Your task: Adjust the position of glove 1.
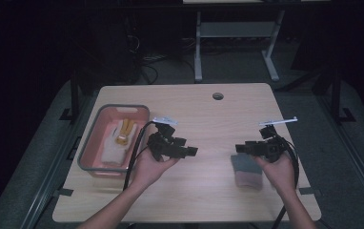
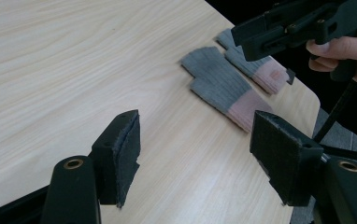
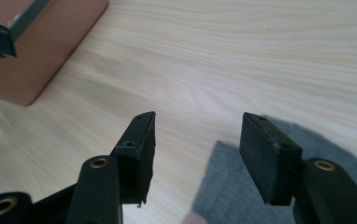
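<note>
The grey gloves (image 1: pixel 246 168) lie at lower right of the high view, just under the right gripper (image 1: pixel 243 148), whose jaws are spread above them, probably not touching. The left gripper (image 1: pixel 189 151), also spread and empty, hovers mid-frame, well apart.

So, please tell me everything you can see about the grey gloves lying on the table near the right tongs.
The grey gloves are a knitted pair, grey over the fingers and palm with a pale pink cuff. They lie flat, side by side, on the wooden table near its right front corner. Their cuffs point toward the table edge. The right tongs hover open just above them, without gripping, and the left tongs are open and farther away. In the high view, the person's right hand partly covers them.
</note>
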{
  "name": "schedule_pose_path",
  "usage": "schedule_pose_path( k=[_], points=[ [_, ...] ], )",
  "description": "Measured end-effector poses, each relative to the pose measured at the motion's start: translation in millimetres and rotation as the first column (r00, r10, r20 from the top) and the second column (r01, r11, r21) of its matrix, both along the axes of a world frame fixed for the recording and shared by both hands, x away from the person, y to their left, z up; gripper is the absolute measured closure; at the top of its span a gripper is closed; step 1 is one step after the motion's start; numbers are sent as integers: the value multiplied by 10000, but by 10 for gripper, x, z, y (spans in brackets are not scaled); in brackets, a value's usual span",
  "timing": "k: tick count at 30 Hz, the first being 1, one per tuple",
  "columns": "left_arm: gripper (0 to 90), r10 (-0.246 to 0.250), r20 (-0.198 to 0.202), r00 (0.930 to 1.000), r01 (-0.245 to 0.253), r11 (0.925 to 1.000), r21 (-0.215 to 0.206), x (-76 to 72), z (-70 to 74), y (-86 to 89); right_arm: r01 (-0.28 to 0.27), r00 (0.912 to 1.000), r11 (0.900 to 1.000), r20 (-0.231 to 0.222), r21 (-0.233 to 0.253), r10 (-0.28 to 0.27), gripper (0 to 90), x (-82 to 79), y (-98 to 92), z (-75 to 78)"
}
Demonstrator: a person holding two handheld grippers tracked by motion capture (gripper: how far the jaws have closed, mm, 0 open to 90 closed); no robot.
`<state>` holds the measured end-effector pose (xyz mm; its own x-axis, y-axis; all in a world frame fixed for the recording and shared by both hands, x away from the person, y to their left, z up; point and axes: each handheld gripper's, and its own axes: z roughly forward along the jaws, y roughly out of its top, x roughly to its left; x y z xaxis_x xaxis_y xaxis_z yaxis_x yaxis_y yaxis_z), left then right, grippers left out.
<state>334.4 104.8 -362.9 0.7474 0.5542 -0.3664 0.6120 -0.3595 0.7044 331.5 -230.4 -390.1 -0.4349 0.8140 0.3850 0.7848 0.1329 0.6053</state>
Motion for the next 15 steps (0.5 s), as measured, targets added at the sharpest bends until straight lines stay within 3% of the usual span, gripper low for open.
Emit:
schedule_pose_path(
  k=[15],
  points=[
    [303, -559, -32, 9984, 558, 9983, -167, -105, -152, -294, 612, 9979, 9949, 250, -797, -594, 461, -197, -349, -113]
  ],
)
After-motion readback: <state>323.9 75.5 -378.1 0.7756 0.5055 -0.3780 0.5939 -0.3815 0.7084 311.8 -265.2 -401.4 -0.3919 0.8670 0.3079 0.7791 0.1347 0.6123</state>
